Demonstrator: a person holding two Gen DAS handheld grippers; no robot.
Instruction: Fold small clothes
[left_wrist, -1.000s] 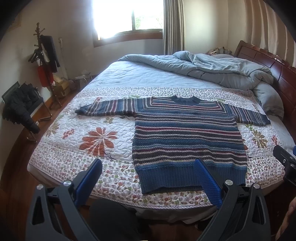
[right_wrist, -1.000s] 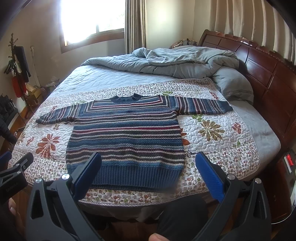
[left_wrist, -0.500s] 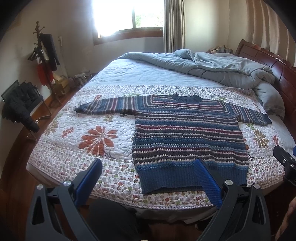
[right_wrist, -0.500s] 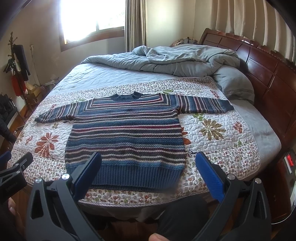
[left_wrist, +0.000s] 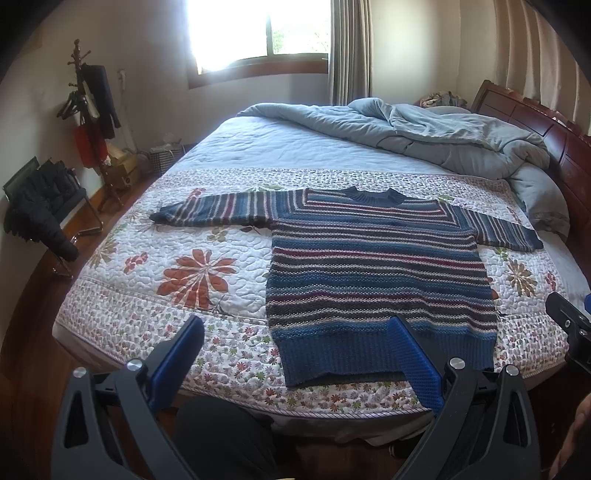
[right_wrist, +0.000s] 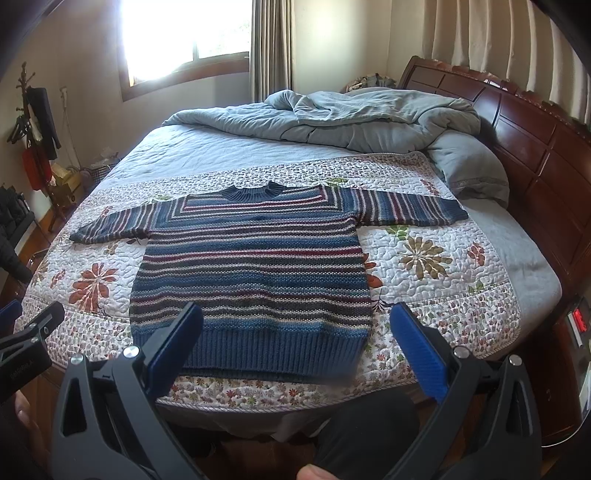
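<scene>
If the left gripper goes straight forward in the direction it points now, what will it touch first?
Most likely the striped sweater, near its ribbed blue hem at the left corner. The left gripper is open and hangs short of the bed edge; the floral quilt lies just beside that line, so depth leaves some doubt.

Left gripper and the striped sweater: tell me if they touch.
Apart. The right wrist view shows the left gripper held off the bed's edge, quilt visible between it and the sweater.

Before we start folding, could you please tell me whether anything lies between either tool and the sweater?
Nothing visible does. The sweater lies flat on the quilt, and both open tools hang before its hem.
</scene>
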